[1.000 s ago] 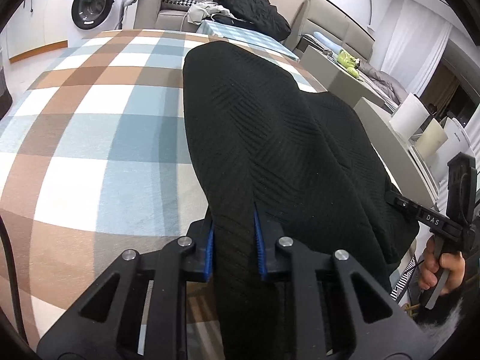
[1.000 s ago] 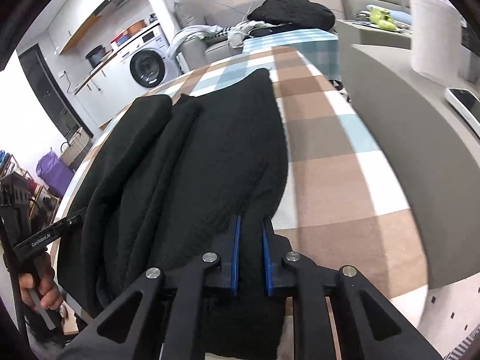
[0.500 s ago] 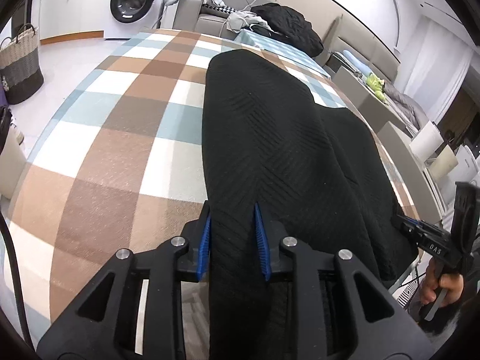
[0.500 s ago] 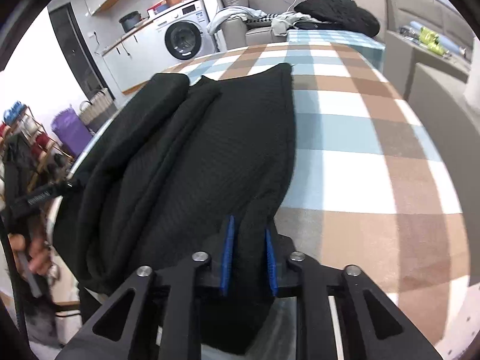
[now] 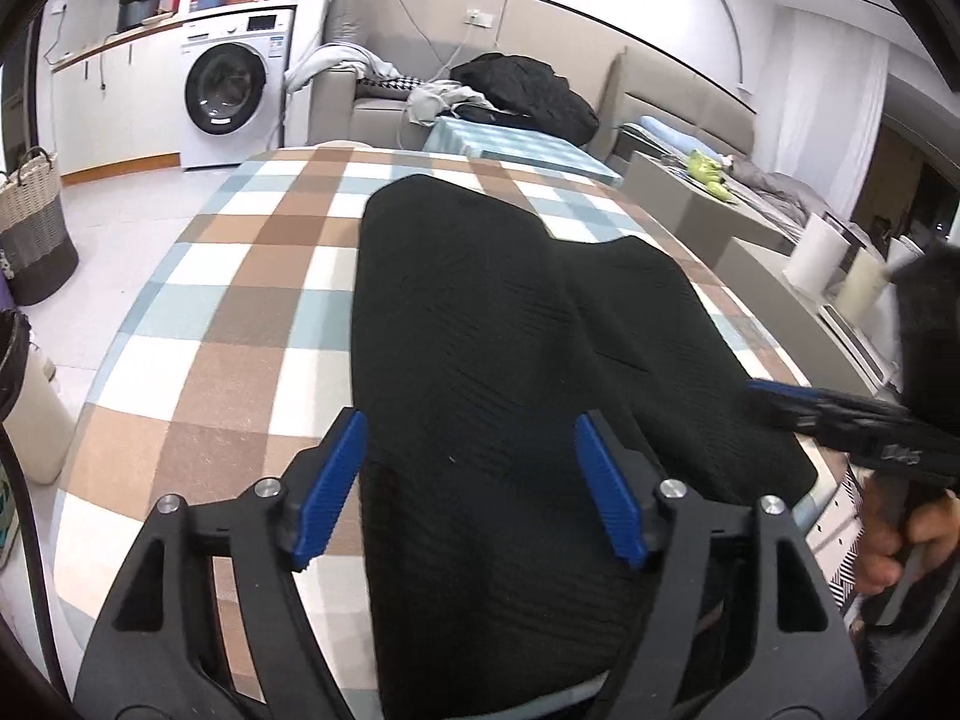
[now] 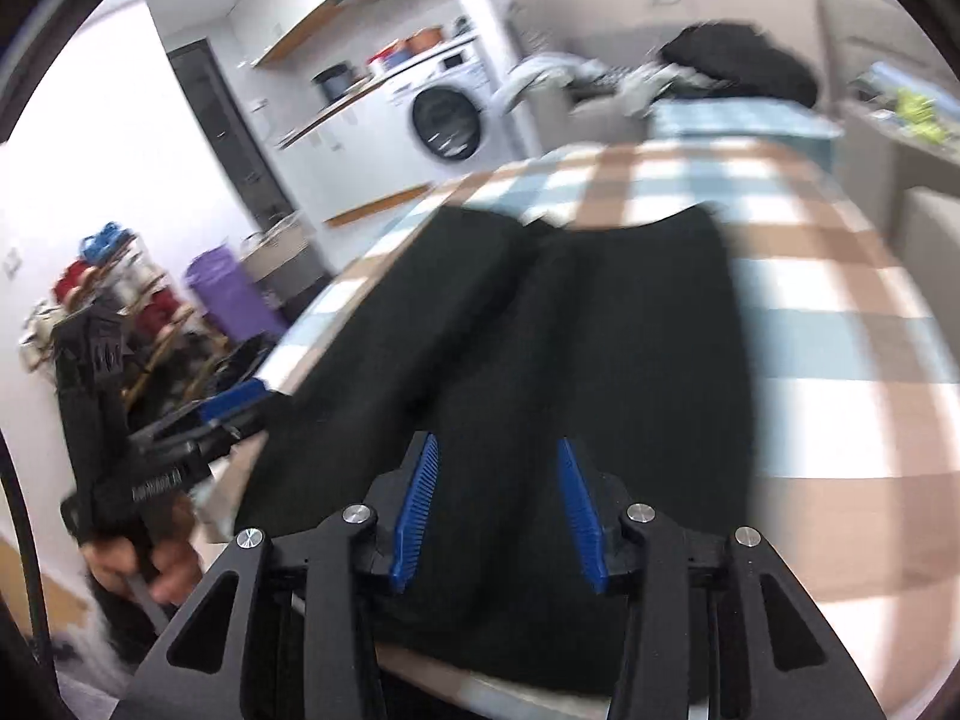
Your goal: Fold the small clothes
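I am looking down both grippers at a black garment (image 5: 516, 324) that is lying flat on the checked tablecloth (image 5: 240, 312), its near edge hanging just over the table's front. My left gripper (image 5: 474, 480) is standing wide, its jaws having just been opening; the blue pads (image 5: 333, 483) are sitting apart from the cloth's sides, so nothing is pinched, though the fabric is running between them. My right gripper (image 6: 495, 507) is standing about half open (this view is blurred), its jaws also having just been opening, with the garment passing beneath and between the pads but not squeezed. In the left view I am seeing the right gripper at the garment's far corner, a hand (image 5: 900, 534) wrapped around its handle.
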`<state>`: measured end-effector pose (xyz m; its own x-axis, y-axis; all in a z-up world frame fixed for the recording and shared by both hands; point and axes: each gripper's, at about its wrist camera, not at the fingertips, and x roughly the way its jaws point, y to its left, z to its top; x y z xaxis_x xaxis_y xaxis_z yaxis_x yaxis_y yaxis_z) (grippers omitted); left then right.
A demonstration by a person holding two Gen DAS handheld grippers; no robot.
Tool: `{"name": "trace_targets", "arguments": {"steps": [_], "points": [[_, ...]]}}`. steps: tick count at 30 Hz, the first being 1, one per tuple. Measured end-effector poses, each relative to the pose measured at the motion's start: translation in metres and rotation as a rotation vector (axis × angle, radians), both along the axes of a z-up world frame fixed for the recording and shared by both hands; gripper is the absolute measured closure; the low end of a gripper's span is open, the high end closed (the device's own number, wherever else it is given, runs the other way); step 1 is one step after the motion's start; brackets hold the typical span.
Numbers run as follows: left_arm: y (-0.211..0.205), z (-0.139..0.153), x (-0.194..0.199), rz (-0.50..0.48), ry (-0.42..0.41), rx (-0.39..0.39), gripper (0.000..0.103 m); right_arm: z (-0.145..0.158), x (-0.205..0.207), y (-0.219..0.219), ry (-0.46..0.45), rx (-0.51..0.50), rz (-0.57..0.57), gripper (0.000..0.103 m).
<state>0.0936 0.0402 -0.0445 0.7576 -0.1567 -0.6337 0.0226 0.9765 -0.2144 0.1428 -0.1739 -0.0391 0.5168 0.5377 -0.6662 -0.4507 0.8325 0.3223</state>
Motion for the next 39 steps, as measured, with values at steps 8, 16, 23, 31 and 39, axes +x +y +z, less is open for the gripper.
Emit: {"name": "trace_targets", "arguments": {"steps": [8,16,23,31,39], "points": [[0.011,-0.011,-0.009,0.027,0.034,-0.035,0.031,-0.036,0.03,0.073,0.118,0.03,0.104,0.098],[0.005,-0.023,-0.004,0.011,0.074,-0.008,0.031,-0.038,0.02,0.06,0.103,-0.09,0.077,0.093],[0.002,-0.023,-0.004,0.001,0.068,-0.007,0.031,-0.029,0.015,0.015,0.106,-0.011,0.008,0.059],[0.004,-0.023,-0.002,0.005,0.069,-0.015,0.031,-0.047,0.057,0.027,0.183,0.087,0.037,0.059],[0.016,-0.018,-0.006,0.029,0.05,-0.051,0.031,-0.03,0.076,0.058,0.072,-0.011,0.023,0.099]]}}
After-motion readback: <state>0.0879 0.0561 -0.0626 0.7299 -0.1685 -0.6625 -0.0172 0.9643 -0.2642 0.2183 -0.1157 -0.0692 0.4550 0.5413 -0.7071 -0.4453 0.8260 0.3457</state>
